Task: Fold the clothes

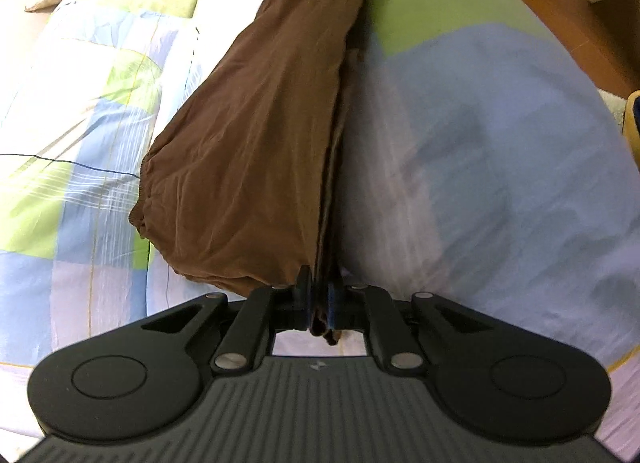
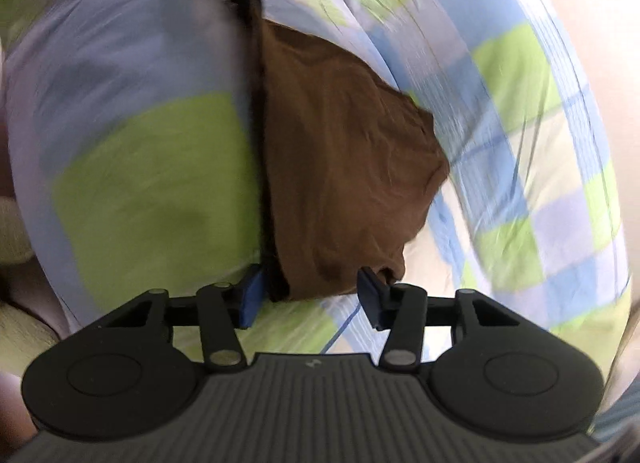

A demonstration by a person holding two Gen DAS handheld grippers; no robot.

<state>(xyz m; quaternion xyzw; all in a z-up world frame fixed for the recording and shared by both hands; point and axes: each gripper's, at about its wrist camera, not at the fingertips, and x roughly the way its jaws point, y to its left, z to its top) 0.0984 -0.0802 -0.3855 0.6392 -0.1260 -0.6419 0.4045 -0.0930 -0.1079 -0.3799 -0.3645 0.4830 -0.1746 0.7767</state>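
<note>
Midway through a fold, a brown garment [image 1: 256,143] hangs stretched over a bed covered by a checked quilt [image 1: 80,167] in blue, green and white. At the near end, the left gripper [image 1: 318,299] is clamped tight on a bunched edge of the cloth, its blue pads pressed together with fabric squeezed between them and a tuft poking out behind. From there the cloth runs away in a taut, doubled line toward the far end, its loose body drooping to one side with a gathered hem showing.

Seen from the right wrist, the right gripper [image 2: 310,295] stands partly apart at the opposite corner of the brown garment [image 2: 340,167]. Cloth lies in the gap, close against the left-hand pad, while the other pad looks clear of it, so this side does not appear to grip. Blur makes finer contact hard to judge.

Likely next, the right gripper needs a firm pinch on that corner before the cloth can be laid flat and folded over.
</note>
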